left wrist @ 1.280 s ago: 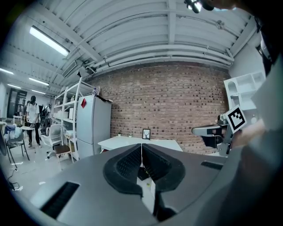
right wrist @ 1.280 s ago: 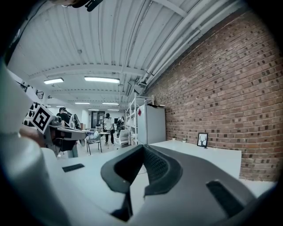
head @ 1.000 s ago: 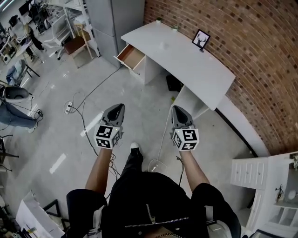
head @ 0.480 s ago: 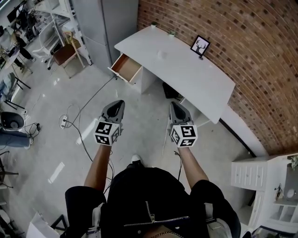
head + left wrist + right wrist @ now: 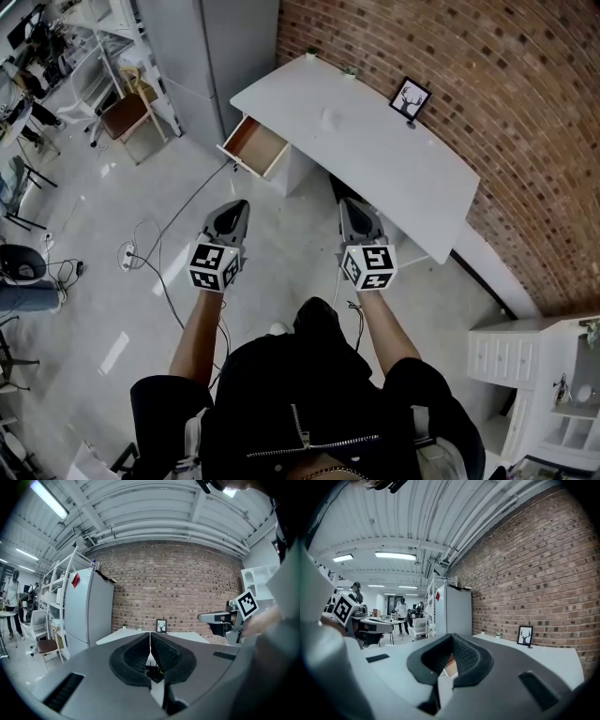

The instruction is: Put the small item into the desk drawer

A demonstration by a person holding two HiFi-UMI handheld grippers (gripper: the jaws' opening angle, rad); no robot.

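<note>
Head view: a brick wall [image 5: 487, 112] and pale floor [image 5: 103, 272] bound a long white surface [image 5: 375, 159], whose wooden drawer [image 5: 255, 147] stands pulled open at its left end. The left tool [image 5: 241, 205] and right tool [image 5: 348, 202], both clenched with nothing between their jaws, are held side by side above the floor, short of the surface. On the surface top, between the drawer end and a framed picture [image 5: 410, 98], lies a small pale item [image 5: 328, 117], too small to identify.

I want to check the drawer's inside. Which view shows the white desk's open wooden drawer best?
Head view: the open wooden drawer is seen from above, its interior apparently bare. The right gripper view shows only what looks like a sliver of it; the left gripper view shows none.
</note>
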